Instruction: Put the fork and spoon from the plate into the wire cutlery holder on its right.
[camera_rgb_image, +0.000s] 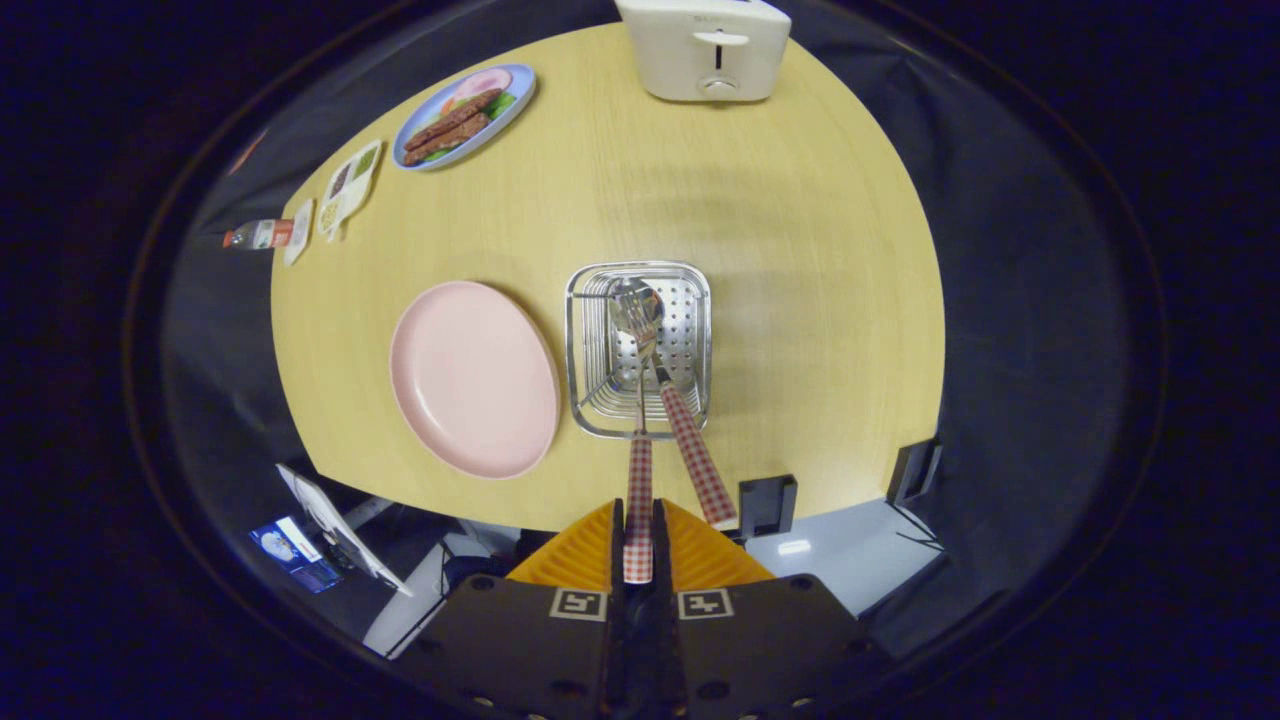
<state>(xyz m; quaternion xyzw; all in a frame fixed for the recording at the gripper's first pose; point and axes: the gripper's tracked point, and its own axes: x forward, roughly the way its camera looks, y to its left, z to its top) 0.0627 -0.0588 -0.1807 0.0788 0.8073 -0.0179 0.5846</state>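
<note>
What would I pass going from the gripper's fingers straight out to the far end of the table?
Gripper shut on a checked-handled utensil, apparently the fork → second checked handle leaning beside it → wire cutlery holder with both utensil heads inside → bare table → white toaster at the far edge.

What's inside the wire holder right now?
The wire cutlery holder holds the spoon, leaning, and the head of the fork, whose handle the gripper clamps. The utensil heads overlap, partly hiding each other.
</note>
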